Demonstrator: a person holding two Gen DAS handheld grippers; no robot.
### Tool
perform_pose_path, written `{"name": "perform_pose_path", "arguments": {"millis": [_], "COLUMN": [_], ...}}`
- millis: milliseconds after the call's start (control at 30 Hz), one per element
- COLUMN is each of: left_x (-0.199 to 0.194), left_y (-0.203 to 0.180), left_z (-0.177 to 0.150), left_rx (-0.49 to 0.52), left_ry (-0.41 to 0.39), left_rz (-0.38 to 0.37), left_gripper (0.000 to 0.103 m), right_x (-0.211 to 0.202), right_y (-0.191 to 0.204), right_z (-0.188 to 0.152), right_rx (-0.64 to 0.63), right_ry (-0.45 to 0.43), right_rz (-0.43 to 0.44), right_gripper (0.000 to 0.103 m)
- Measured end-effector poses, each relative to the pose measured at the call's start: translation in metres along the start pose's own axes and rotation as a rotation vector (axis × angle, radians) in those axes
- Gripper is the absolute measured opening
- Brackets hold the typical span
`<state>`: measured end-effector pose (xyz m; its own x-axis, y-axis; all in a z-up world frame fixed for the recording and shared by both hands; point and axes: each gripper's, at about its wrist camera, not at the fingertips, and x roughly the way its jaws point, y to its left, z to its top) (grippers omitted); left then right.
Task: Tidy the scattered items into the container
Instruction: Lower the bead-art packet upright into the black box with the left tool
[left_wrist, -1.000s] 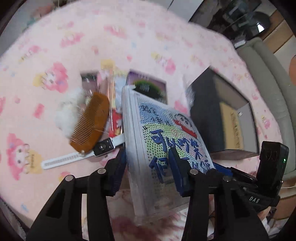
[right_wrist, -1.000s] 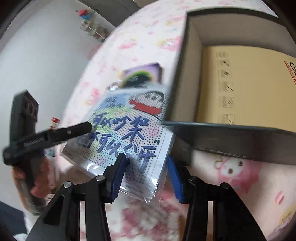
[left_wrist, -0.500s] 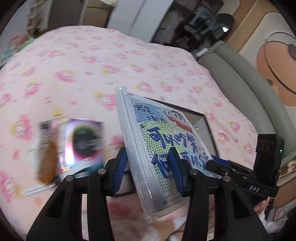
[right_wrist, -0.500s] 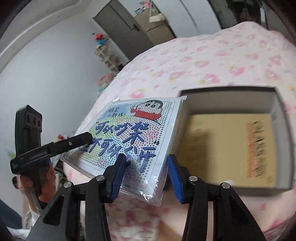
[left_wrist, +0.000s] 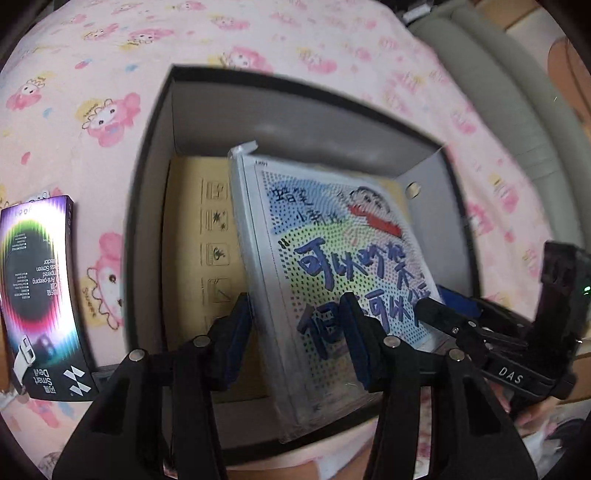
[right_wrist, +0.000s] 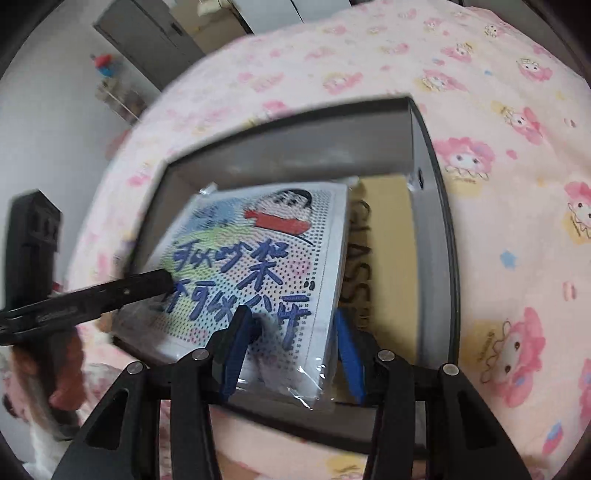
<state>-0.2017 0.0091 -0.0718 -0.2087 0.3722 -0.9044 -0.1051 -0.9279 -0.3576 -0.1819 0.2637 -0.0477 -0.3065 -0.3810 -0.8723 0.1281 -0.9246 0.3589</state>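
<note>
A flat plastic-wrapped cartoon bead kit (left_wrist: 332, 258) (right_wrist: 266, 266) hangs tilted inside the mouth of the black box (left_wrist: 155, 147) (right_wrist: 295, 147). Both grippers hold it across its thickness. My left gripper (left_wrist: 297, 325) has one pad behind the kit's edge and one on its printed face; its jaws are opening, with the pads still against the wrap. My right gripper (right_wrist: 291, 339) is shut on the kit's near corner. Each tool shows in the other's view: the right one (left_wrist: 517, 350), the left one (right_wrist: 110, 295).
A tan cardboard sheet (left_wrist: 195, 240) (right_wrist: 388, 240) lines the box floor. Left of the box lie a black rainbow-print screen-protector box (left_wrist: 40, 277) and a white watch strap (left_wrist: 22, 358) on the pink bedsheet (left_wrist: 110, 55). A grey sofa (left_wrist: 498, 92) runs along the far right.
Both grippers carried the kit from above the comb, watch and small box over to the black box and lowered it into the opening. The comb has left the view.
</note>
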Motion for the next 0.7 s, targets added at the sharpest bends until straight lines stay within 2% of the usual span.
{"name": "perform_pose_path", "arguments": {"millis": [67, 167, 233, 333, 400, 467, 533, 633, 700], "left_x": [0.005, 0.008, 0.006, 0.000, 0.007, 0.028, 0.043, 0.038, 0.032], "left_y": [-0.004, -0.005, -0.004, 0.001, 0.000, -0.010, -0.018, -0.013, -0.008], "left_z": [-0.002, 0.000, 0.004, 0.012, 0.016, 0.013, 0.003, -0.003, 0.002], "left_rx": [0.012, 0.000, -0.020, -0.070, -0.115, -0.114, -0.083, -0.114, -0.151], "left_ry": [0.005, 0.034, 0.054, 0.035, 0.020, 0.084, 0.142, 0.104, 0.066], "left_rz": [0.035, 0.037, 0.014, -0.018, 0.021, 0.066, 0.041, 0.063, 0.061], "left_gripper": [0.051, 0.053, 0.054, 0.054, 0.052, 0.052, 0.052, 0.052, 0.052], "right_x": [0.017, 0.026, 0.025, 0.018, 0.013, 0.005, 0.011, 0.012, 0.026], "right_y": [0.003, 0.008, 0.006, 0.006, 0.006, 0.010, 0.012, 0.010, 0.007], "right_z": [0.002, 0.005, 0.007, 0.013, 0.024, 0.025, 0.034, 0.024, 0.024], "right_rx": [-0.024, -0.047, -0.041, -0.026, -0.015, -0.006, -0.001, -0.008, -0.003], "right_ry": [0.023, 0.024, 0.026, 0.003, -0.017, -0.040, -0.030, 0.010, 0.024], "right_rz": [-0.047, -0.089, -0.072, -0.048, -0.046, -0.077, -0.098, -0.010, -0.020], "right_gripper": [0.042, 0.042, 0.042, 0.042, 0.042, 0.042, 0.042, 0.042, 0.042]}}
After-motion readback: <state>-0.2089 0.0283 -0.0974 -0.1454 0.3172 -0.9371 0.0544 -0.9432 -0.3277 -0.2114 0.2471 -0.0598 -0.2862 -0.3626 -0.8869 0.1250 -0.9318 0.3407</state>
